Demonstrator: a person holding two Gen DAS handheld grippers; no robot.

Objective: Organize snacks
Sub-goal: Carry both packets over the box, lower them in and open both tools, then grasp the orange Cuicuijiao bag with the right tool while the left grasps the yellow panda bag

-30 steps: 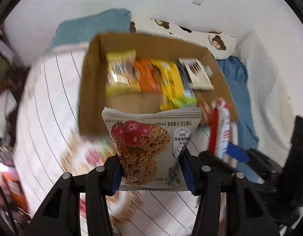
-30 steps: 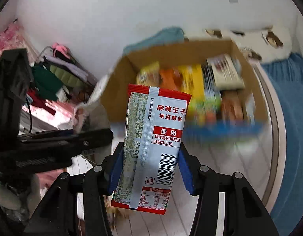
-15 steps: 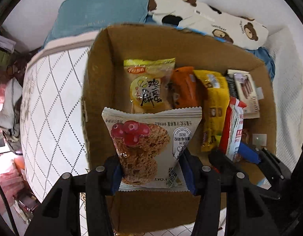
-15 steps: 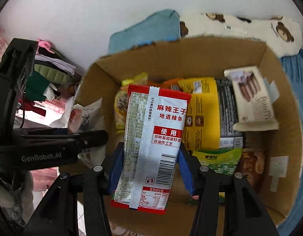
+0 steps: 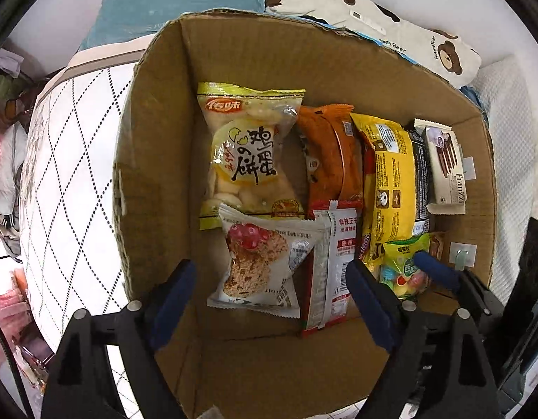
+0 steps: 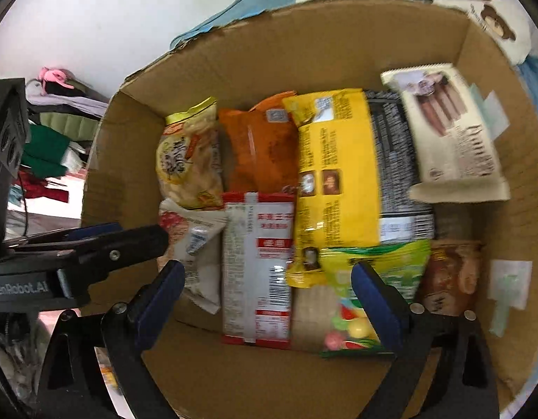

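A: Where do the two packets lie?

B: Both are in the cardboard box (image 5: 153, 160). The oat cookie packet (image 5: 262, 265) lies between and just ahead of the left gripper (image 5: 272, 300) jaws, which have just been opening and stand wide, their pads clear of it. The red-and-white spicy strip packet (image 6: 256, 269) lies likewise ahead of the right gripper (image 6: 269, 300), whose jaws have also just been opening wide and touch nothing.

A: Their long axes?

B: The strip packet runs lengthwise away from the right jaws, toward the far wall of the box. The cookie packet is squatter and tilted, its near edge overlapping the strip packet's side.

A: Which hand is nearer what?

B: Each is nearest its own packet; the left gripper's right pad sits just beside the strip packet too. I judge both placements done, so the next move is probably a straight lift out of the box.

A: The surroundings?

B: The box sits on a quilted white mattress (image 5: 69, 174), with a teal pillow (image 5: 185, 3) and a bear-print pillow (image 5: 391, 28) beyond, against a white wall.
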